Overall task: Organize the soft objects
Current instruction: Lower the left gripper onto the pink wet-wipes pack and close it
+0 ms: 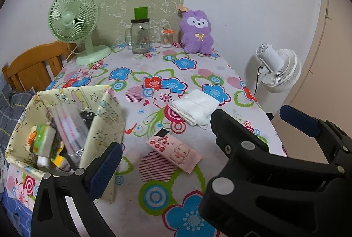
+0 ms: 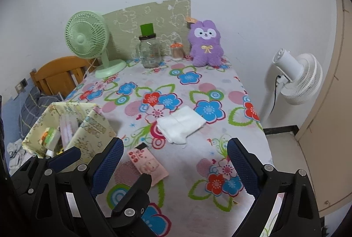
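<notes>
Folded white cloth (image 2: 181, 124) lies mid-bench, untouched; pale patterned fabric basket (image 1: 66, 126) sits at left. Both my fingers are spread, empty. I'd pinch the cloth's thick folded edge, so layers lift together.

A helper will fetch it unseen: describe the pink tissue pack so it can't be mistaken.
On the flowered tablecloth, look at the near end, just right of the yellow fabric basket. The pink tissue pack lies flat there, printed with a cartoon piglet. Unlike the folded white cloth beyond it, it is pink and printed.
</notes>
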### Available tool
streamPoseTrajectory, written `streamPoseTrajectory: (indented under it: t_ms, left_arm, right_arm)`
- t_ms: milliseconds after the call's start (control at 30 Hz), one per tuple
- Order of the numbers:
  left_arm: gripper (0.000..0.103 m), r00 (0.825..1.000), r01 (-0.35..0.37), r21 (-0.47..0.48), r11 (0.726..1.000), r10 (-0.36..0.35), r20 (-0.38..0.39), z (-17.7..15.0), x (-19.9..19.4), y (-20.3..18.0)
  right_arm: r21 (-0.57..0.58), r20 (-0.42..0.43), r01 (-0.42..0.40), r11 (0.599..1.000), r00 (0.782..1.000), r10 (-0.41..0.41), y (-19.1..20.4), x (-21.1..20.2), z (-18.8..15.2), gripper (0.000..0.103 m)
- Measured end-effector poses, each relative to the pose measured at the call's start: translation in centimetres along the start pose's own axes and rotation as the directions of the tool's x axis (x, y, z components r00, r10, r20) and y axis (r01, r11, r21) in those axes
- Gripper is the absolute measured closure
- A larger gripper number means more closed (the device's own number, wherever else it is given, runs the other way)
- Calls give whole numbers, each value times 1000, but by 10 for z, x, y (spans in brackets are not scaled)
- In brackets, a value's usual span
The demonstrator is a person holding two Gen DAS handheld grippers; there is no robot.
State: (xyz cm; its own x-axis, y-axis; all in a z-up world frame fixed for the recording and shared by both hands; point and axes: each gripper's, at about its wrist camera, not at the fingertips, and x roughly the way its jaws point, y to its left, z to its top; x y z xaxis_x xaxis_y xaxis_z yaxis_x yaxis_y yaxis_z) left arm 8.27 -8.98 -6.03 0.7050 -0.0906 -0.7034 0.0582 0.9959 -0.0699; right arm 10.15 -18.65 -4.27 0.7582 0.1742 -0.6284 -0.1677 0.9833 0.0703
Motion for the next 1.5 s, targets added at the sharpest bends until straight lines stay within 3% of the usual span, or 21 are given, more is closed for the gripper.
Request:
streamPoseTrajectory:
  t_ms: [300, 700, 1300, 1500]
  left_arm:
    - [0, 998, 2, -41, 999, -4, -57, -2, 28, -6]
    - [3, 991, -61, -99, 993, 48, -124, -4, 65, -3]
    - [24, 970, -112, -158, 981, 73, -231, -6, 109, 11]
    - [25, 970, -120, -141, 983, 86, -228, -5, 111, 10]
  right_arm:
    - [36, -36, 14, 999, 999, -13, -17, 24, -5, 6]
    - [58, -76, 23, 998, 997, -19, -30, 58, -9, 6]
    - [61, -150, 34, 998, 988, -25, -36, 97, -12, 6]
    - [59, -164, 37, 998, 986, -27, -35, 103, -12, 6]
